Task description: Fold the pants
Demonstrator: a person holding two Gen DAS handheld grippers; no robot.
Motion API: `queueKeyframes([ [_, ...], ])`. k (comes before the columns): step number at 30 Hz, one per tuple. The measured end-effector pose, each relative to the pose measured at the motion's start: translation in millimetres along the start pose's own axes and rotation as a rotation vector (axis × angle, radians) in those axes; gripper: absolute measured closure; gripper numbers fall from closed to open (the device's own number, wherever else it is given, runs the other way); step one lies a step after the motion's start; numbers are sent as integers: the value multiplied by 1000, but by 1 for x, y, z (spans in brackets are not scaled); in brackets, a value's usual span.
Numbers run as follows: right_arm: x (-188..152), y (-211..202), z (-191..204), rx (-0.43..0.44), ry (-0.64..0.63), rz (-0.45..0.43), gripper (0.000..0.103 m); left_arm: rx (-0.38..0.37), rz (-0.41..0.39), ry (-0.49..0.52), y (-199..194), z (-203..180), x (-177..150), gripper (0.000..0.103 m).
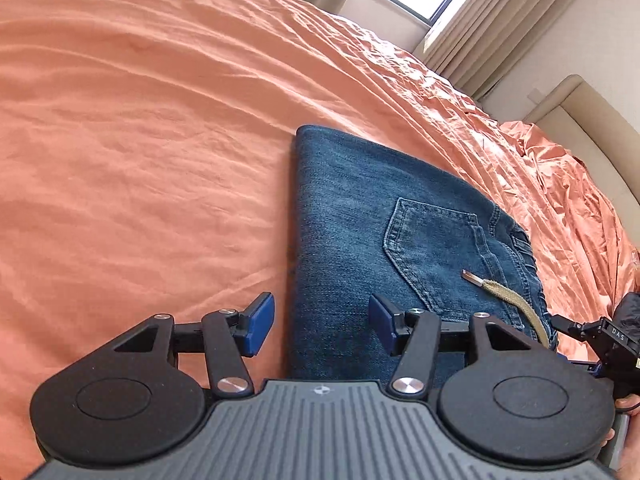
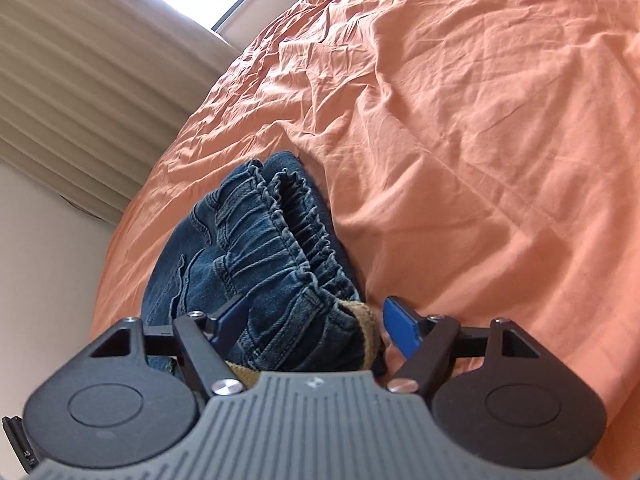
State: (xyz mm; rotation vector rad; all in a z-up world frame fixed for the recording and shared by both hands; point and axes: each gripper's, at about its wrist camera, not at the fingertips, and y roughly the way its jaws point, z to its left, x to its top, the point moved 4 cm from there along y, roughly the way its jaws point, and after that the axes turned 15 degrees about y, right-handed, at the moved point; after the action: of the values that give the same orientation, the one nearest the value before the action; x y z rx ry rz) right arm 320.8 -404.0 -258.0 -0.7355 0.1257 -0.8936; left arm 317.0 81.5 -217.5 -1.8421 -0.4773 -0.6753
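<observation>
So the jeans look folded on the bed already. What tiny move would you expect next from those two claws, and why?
Probably draw both grippers back off the jeans. They lie as a compact folded stack on the orange bedsheet, and both the left gripper and the right gripper stand open, their fingers pressing nothing. One tidy-up may remain: the beige drawstring trails loose across the back pocket.

jeans bunched on orange sheet | right gripper jaws apparently apart around waistband
</observation>
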Motion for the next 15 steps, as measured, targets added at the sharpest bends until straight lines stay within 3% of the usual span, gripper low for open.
queueKeyframes([
  [15, 8, 34, -1, 61, 64, 42, 36, -137, 13, 32, 33, 8, 15, 36],
])
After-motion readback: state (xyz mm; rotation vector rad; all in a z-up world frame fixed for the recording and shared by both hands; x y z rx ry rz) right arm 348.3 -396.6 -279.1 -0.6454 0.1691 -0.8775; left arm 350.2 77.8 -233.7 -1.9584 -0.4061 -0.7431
